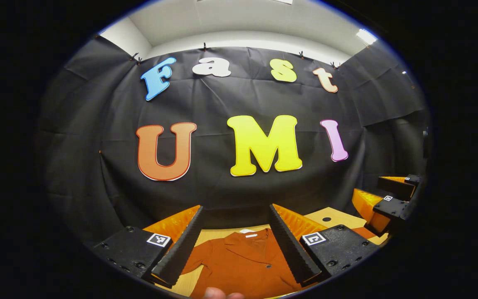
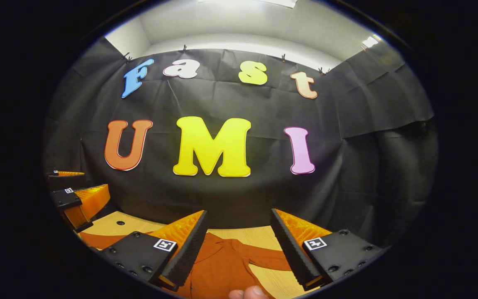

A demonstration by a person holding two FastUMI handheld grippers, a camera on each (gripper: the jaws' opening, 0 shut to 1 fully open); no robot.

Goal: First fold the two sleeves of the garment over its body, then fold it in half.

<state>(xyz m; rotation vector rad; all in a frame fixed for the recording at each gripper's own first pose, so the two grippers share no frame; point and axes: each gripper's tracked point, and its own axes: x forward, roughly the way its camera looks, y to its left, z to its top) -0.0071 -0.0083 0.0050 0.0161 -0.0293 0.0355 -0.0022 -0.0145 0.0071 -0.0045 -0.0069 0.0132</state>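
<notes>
Your left claw is spread wide, its two fingers well apart, holding nothing and touching nothing. It hangs above the counter, pointed toward the booth's black cloth wall. Between its fingers, below them, lies one shirt, rust-orange, flat on the pale wood counter with the collar toward the wall and a small dark button on the front. One sleeve runs out to the left under the left finger. At the bottom edge a fingertip of your own hand pokes in. Off to the right, higher up, you can see your other claw from the side, also parted.

Your right claw is likewise spread wide and grips nothing, hanging above the counter and facing the same wall. The same shirt lies below and between its fingers, with a sleeve stretched out flat to the right, not folded over the body. A second sleeve reaches left along the counter. A fingertip shows at the bottom edge. At far left your left claw appears from the side, its fingers parted.

In all: two claws, one shirt, two sleeves, both still laid out.
</notes>
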